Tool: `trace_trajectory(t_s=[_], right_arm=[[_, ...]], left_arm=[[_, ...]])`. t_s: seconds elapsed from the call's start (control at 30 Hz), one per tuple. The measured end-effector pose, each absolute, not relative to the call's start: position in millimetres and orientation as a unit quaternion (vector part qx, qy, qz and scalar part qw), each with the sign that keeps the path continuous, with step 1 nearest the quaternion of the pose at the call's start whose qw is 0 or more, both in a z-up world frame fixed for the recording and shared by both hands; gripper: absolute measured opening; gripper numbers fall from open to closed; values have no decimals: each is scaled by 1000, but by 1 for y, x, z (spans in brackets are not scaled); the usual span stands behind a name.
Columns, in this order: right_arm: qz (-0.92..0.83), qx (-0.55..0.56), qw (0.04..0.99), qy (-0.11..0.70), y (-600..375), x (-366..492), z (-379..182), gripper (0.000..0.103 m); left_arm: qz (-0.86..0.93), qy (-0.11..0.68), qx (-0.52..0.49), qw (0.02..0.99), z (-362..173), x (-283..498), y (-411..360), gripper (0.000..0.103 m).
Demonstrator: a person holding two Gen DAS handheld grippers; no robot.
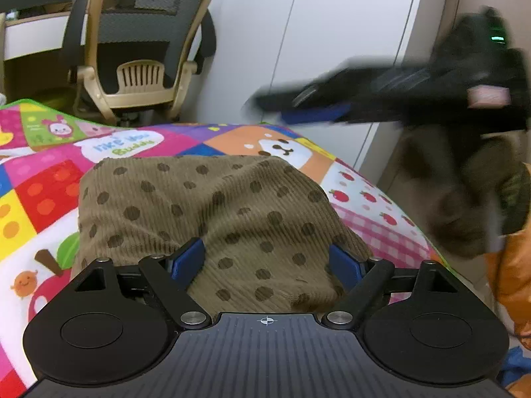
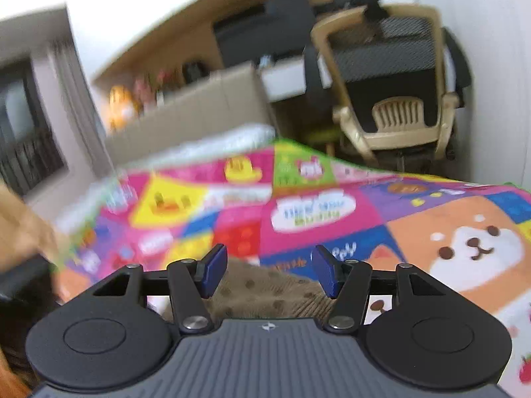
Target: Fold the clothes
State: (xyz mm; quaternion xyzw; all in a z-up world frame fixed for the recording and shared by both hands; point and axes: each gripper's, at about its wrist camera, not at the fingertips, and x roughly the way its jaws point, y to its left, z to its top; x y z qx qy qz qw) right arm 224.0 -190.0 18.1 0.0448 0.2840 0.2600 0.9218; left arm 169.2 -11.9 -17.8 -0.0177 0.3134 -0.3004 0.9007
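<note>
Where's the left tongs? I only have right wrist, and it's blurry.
Observer: Left tongs are open, straddling the near edge of the brown dotted cloth.
Operator: Cloth laid flat?
Observer: No. It sits in a humped lump on the mat, with a crease running down its middle. I can't count the layers.
Operator: Where's my right from there?
Observer: Right tongs are up in the air, above and to the right of the cloth. They're blurred and not touching it.
</note>
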Motion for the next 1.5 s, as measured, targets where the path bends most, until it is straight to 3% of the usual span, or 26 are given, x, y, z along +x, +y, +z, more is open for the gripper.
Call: trace_trajectory(t_s=[0.1, 0.2, 0.63, 0.83, 1.07, 1.13, 1.2, 1.27, 1.37, 1.5], right_arm=[[210, -69, 926, 307, -162, 234, -20, 57], [201, -60, 927, 311, -171, 232, -29, 57], [190, -106, 918, 333, -183, 179, -48, 57], [179, -92, 919, 340, -192, 175, -50, 59], [169, -110, 922, 330, -185, 167, -45, 60], [169, -113, 926, 317, -186, 158, -37, 60], [175, -116, 931, 299, -187, 146, -26, 60], [182, -117, 934, 283, -188, 132, -16, 63], [202, -114, 935, 267, -187, 112, -2, 64], [250, -135, 930, 233, -171, 81, 9, 64]], left_arm=[[-303, 315, -26, 899, -10, 160, -7, 87], [-305, 296, -30, 905, 5, 144, 7, 93], [-219, 330, -20, 918, -18, 131, 39, 90], [-209, 312, 75, 924, -19, 84, 40, 91], [-164, 242, 186, 938, -18, 64, 24, 70], [-165, 225, 222, 934, -20, 64, 15, 58], [-166, 222, 231, 933, -20, 63, 13, 32], [-168, 219, 228, 934, -18, 60, 13, 21], [-166, 217, 215, 938, -14, 54, 18, 11], [-155, 227, 197, 941, -13, 48, 29, 10]])
